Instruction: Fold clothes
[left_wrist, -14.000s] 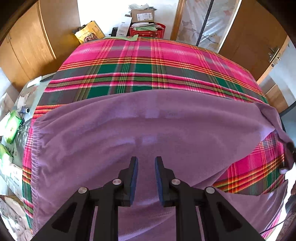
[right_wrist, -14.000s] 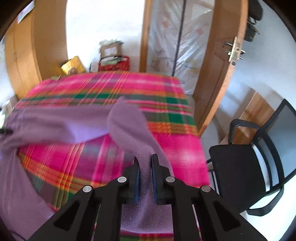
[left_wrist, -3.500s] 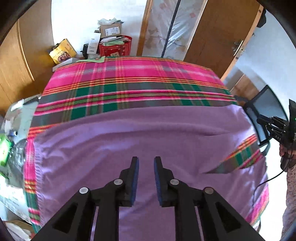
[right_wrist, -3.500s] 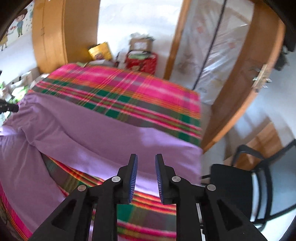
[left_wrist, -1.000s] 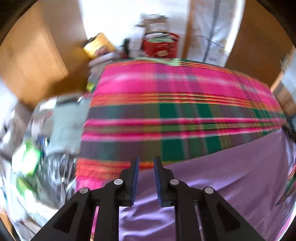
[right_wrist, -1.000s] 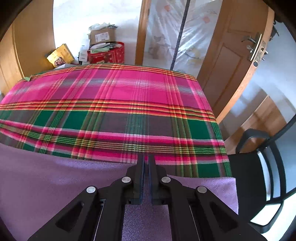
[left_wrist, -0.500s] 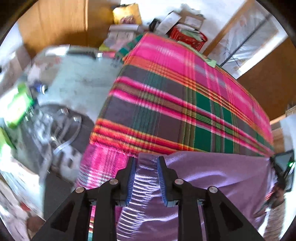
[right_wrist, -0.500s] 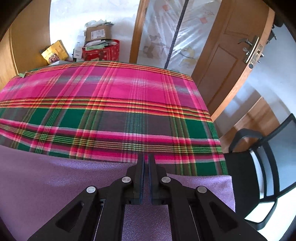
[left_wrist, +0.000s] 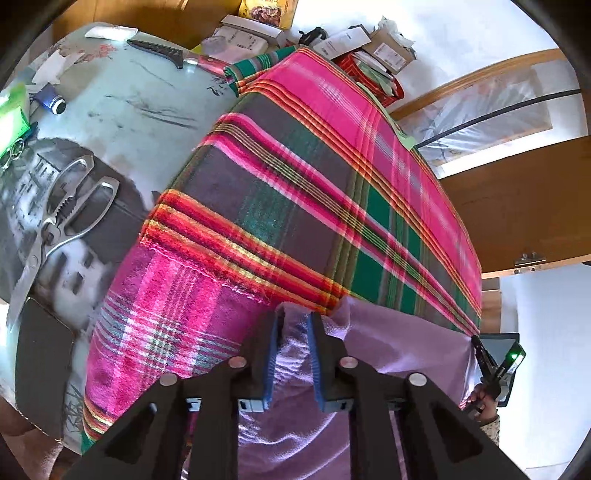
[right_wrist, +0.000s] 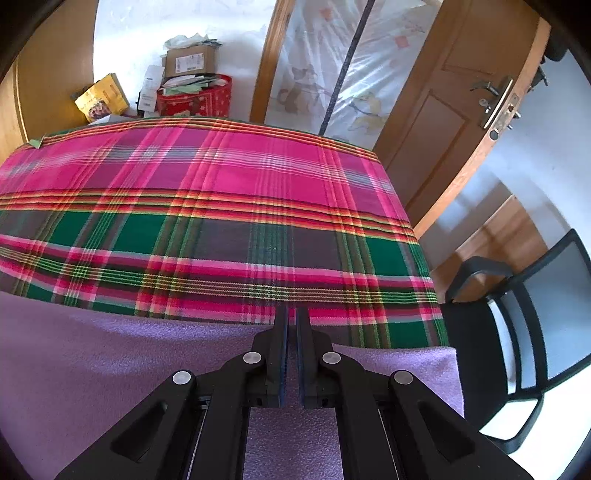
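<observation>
Your left gripper (left_wrist: 293, 319) has just been closing and now pinches a bunched corner of the purple cloth (left_wrist: 399, 350). Your right gripper (right_wrist: 291, 314) is clamped tight on the cloth's far edge. The cloth lies across the near side of the plaid blanket (right_wrist: 221, 206) ahead of both grippers. Scissors (left_wrist: 55, 225) sit off to the left gripper's left.

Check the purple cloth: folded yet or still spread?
Spread: the purple cloth lies as one flat sheet across the plaid blanket.

Plaid blanket (right_wrist: 229, 192), steel scissors (left_wrist: 55, 221), black chair (right_wrist: 517, 332), wooden door (right_wrist: 454, 122), red basket (right_wrist: 194, 96)
</observation>
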